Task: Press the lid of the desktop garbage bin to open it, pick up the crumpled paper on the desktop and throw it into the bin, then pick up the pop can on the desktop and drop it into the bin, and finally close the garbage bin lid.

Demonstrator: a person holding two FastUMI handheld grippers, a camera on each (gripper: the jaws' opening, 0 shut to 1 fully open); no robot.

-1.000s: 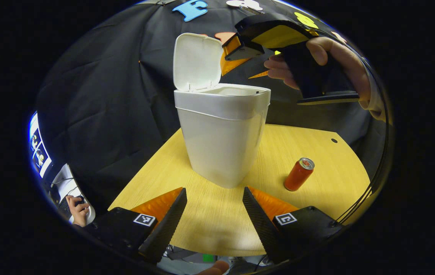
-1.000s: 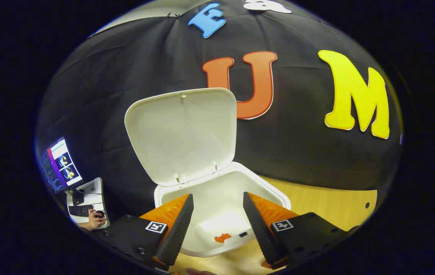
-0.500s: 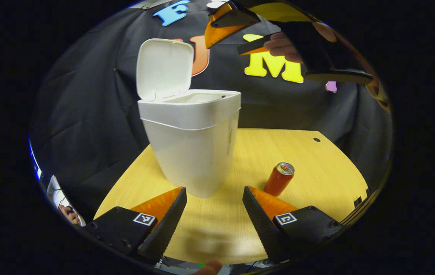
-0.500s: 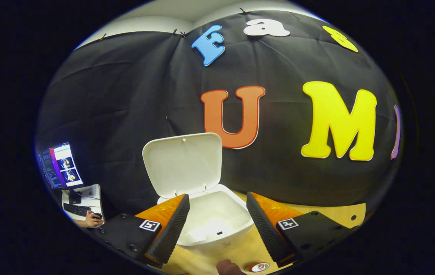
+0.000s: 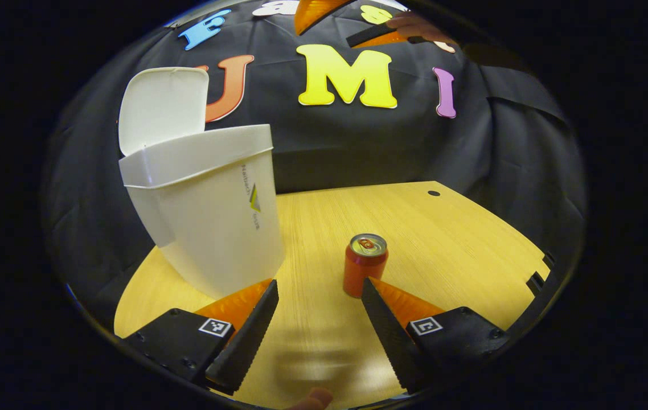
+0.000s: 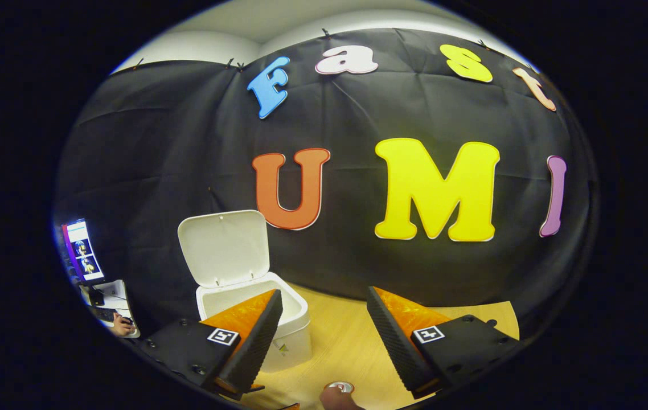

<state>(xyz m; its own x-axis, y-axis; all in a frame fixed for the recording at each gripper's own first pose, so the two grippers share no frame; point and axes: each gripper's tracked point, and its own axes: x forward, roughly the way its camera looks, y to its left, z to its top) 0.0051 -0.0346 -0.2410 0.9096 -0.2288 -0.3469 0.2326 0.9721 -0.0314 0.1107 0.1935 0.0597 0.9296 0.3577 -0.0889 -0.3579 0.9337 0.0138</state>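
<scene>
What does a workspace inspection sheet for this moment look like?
Surface: wooden table, round hole near its far edge.
Job's things: white bin with lid up; pop can upright, beside the bin; crumpled paper nothing seen.
Clutter: nothing seen.
Grippers: left gripper open, low, facing the can; right gripper open, empty, raised.
Cables: nothing seen.
Surroundings: black cloth wall; lit monitor on a side desk.

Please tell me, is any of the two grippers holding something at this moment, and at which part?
Nothing is held. The left gripper is open, with the pop can standing free on the table beyond its fingers. The right gripper is open and empty too.
</scene>
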